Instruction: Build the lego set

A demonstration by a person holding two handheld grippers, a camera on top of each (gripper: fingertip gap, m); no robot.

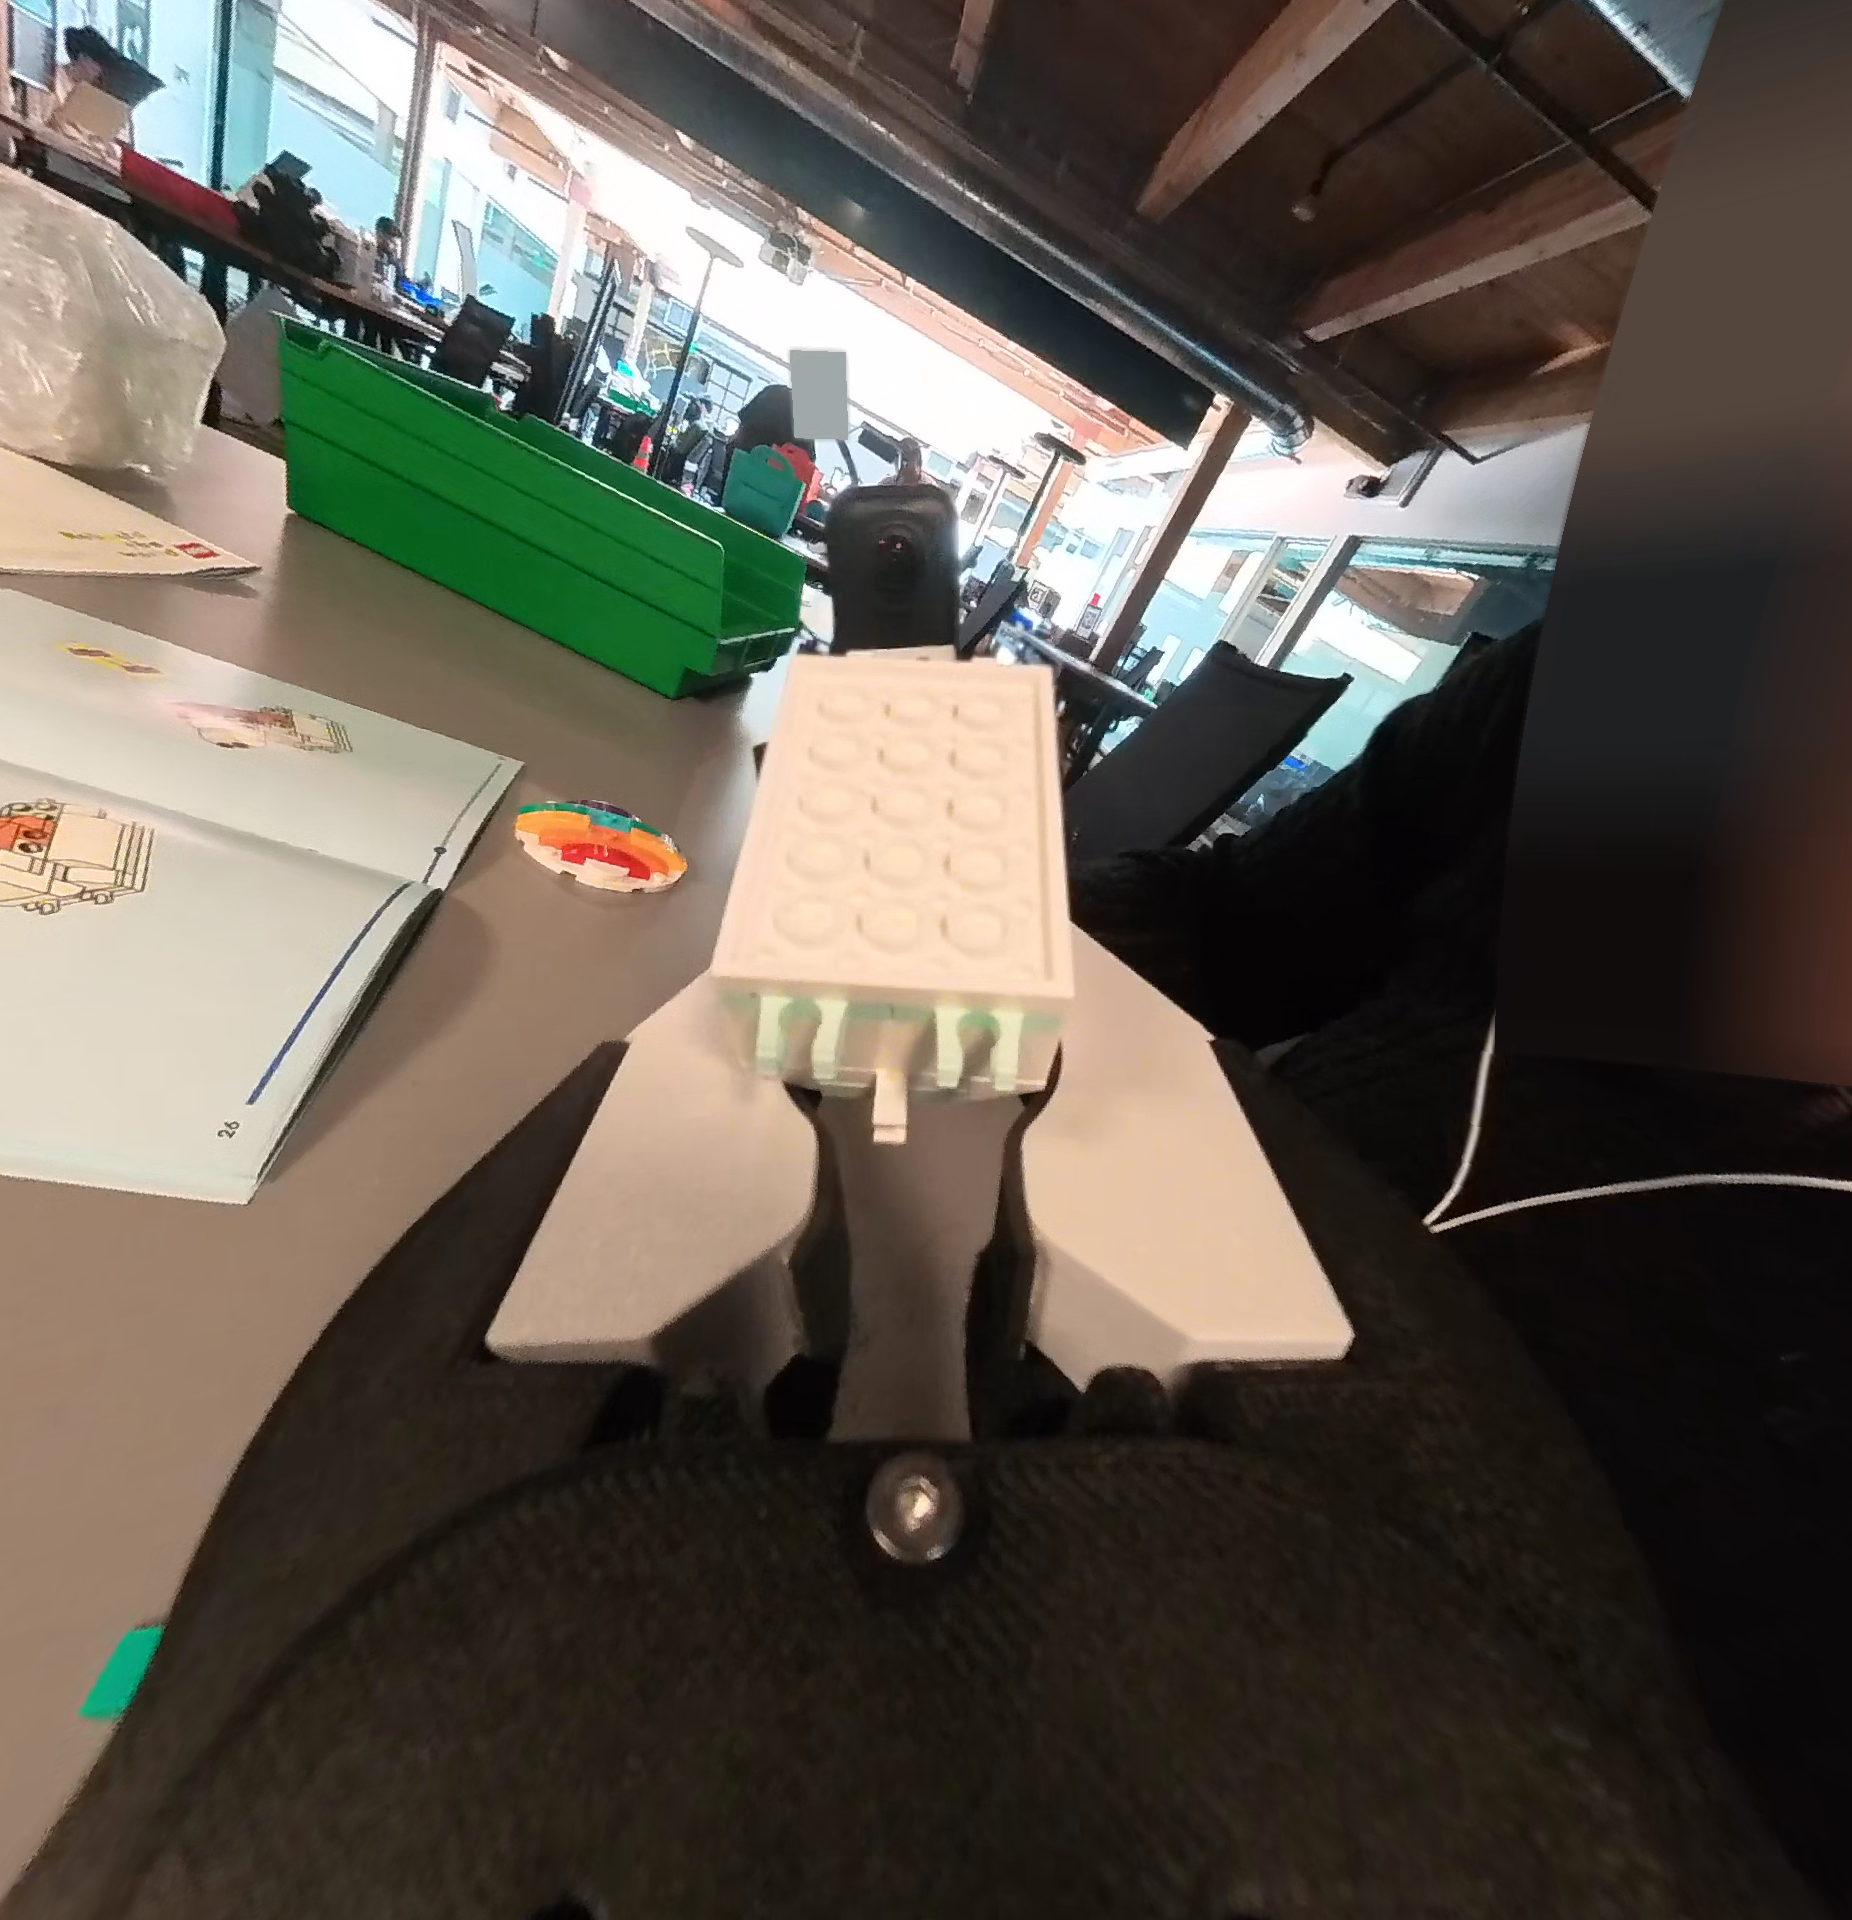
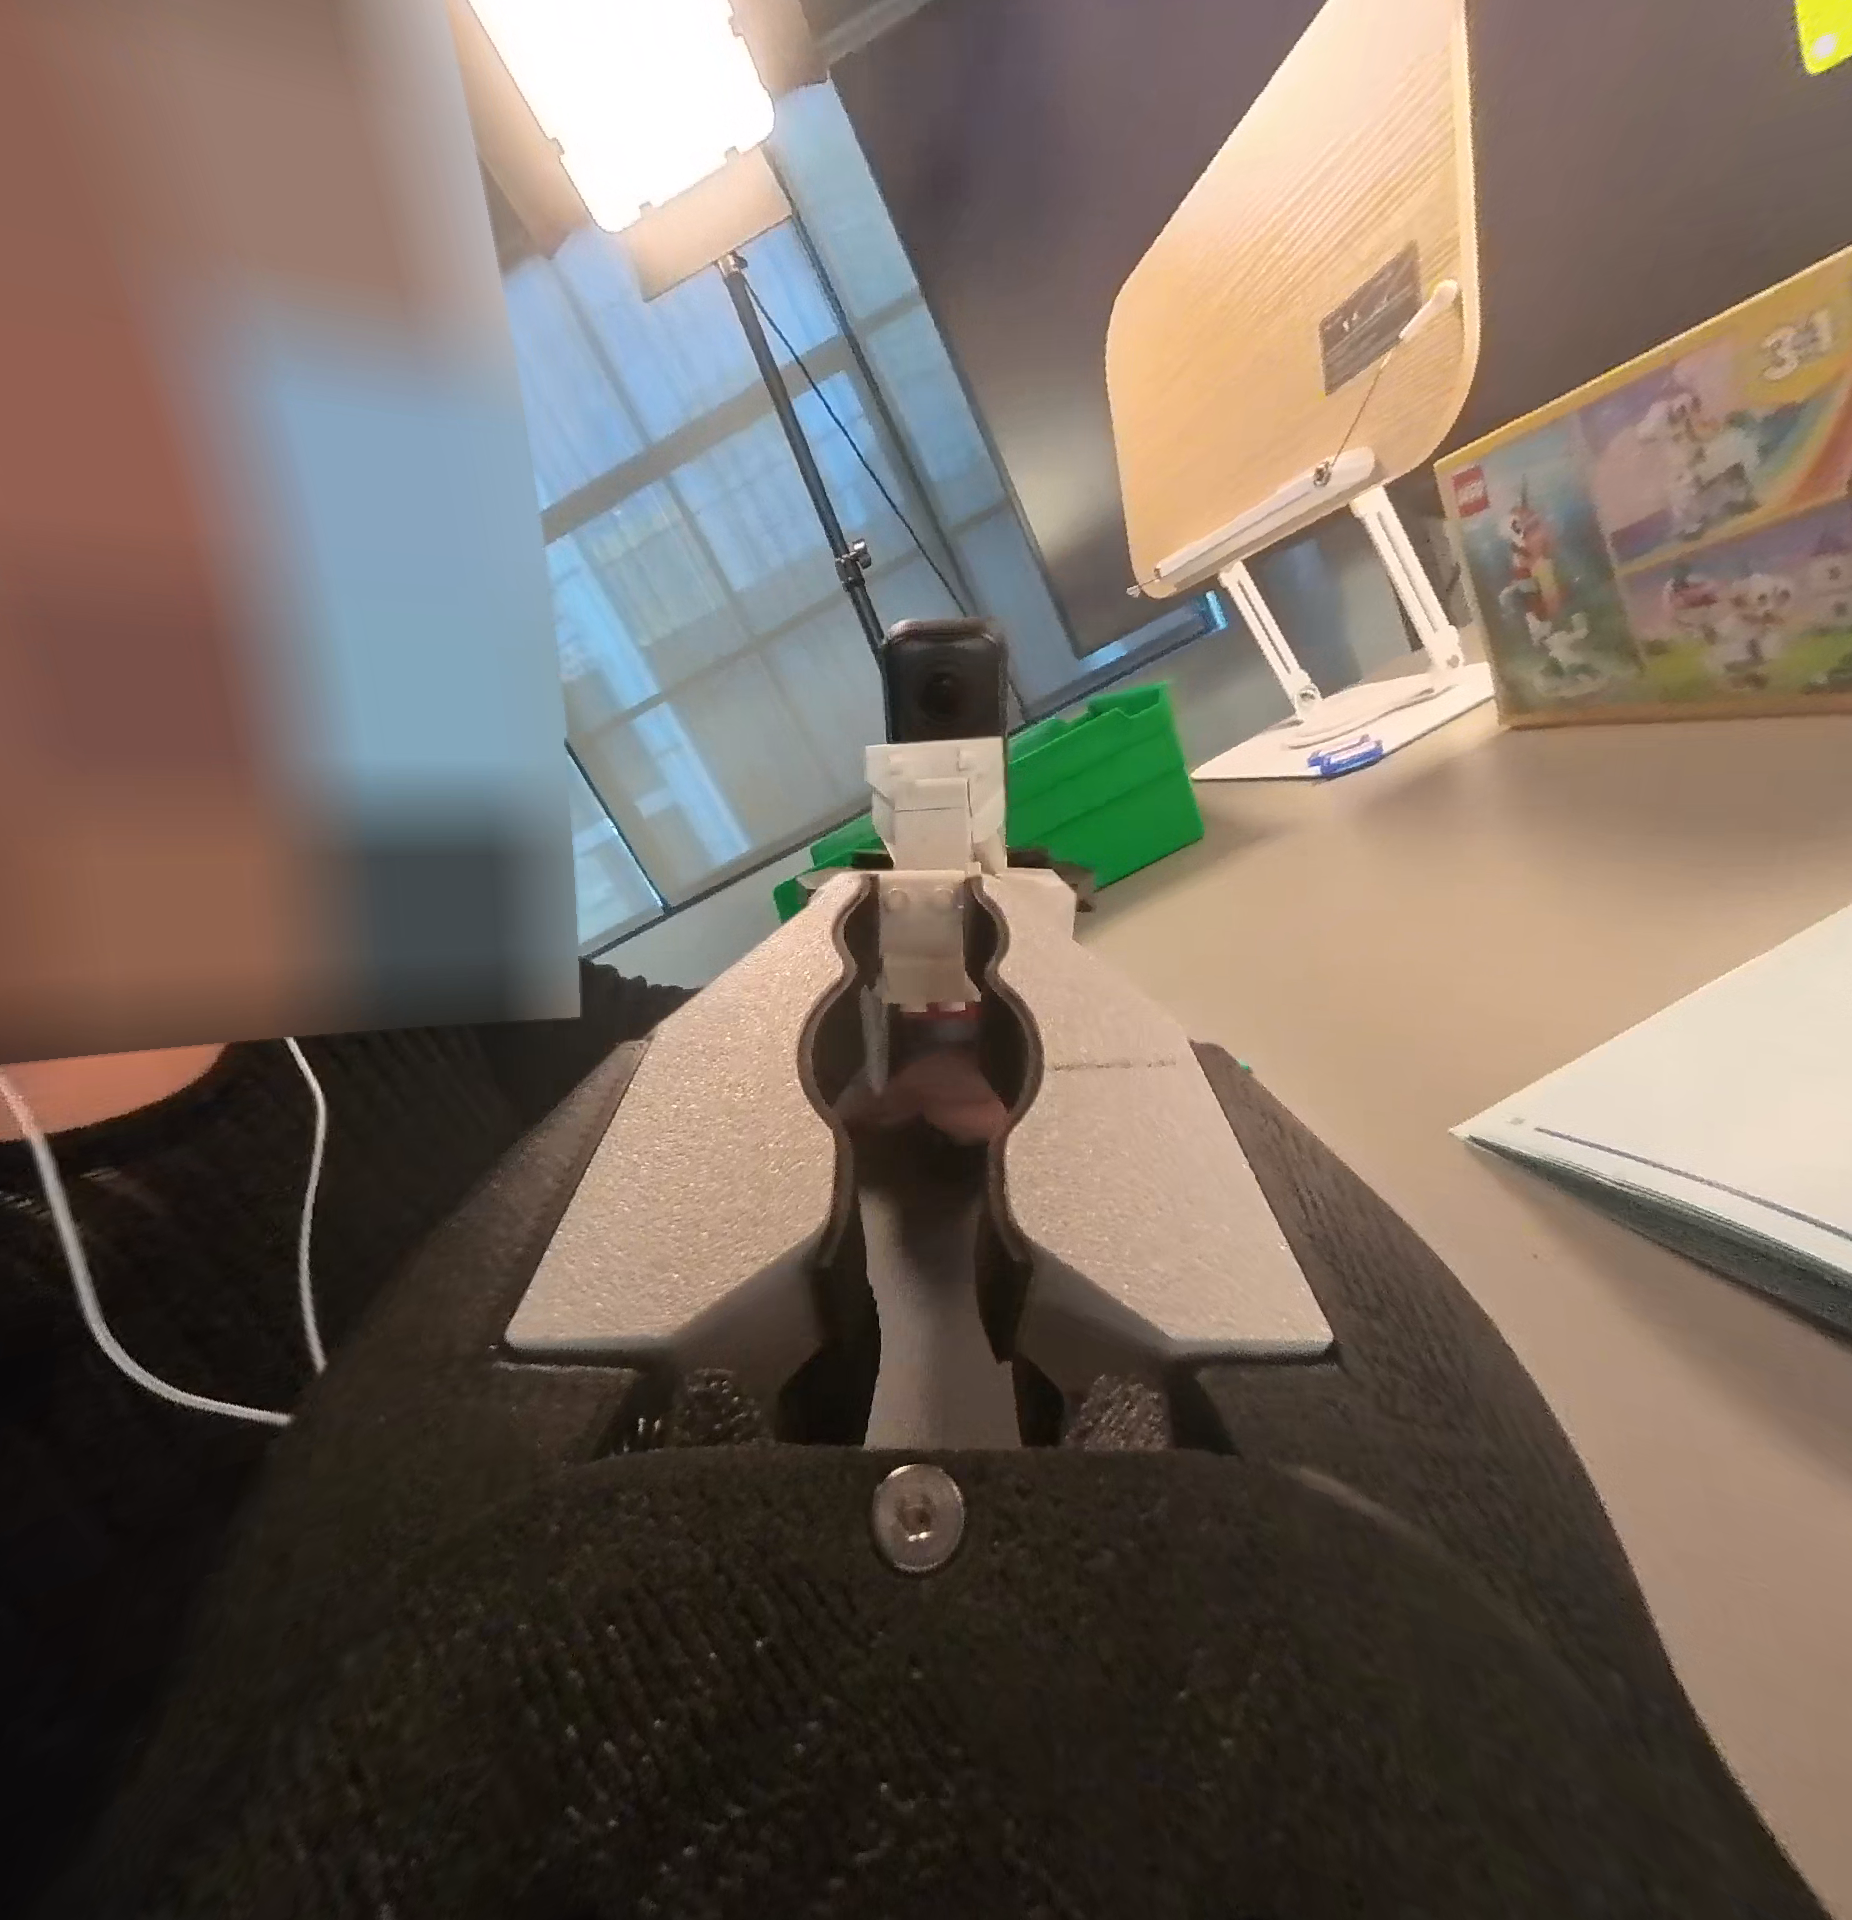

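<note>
My left gripper [image 1: 906, 1081] is shut on a white Lego assembly [image 1: 901, 831]. It is a studded white plate on pale green bricks, held above the table, and it hides my fingertips. My right gripper [image 2: 927, 894] is shut on a small white Lego sub-build [image 2: 922, 940] with a red bit at its near end. More white Lego [image 2: 932, 800] shows just past its tips. I cannot tell if the two builds touch. The grippers face each other, and each view shows the other's black camera [image 1: 891, 561] [image 2: 943, 691].
An open instruction booklet [image 1: 174, 883] [image 2: 1732, 1195] lies on the grey table [image 1: 548, 665]. A round multicoloured Lego piece [image 1: 600, 847] lies beside it. Also in view are a green bin [image 1: 527, 520] [image 2: 1098, 790], a plastic bag [image 1: 70, 332], the Lego box [image 2: 1670, 561], a wooden book stand [image 2: 1306, 312] and a person in black [image 1: 1369, 883]. Left and right tips are no more than a few centimetres apart.
</note>
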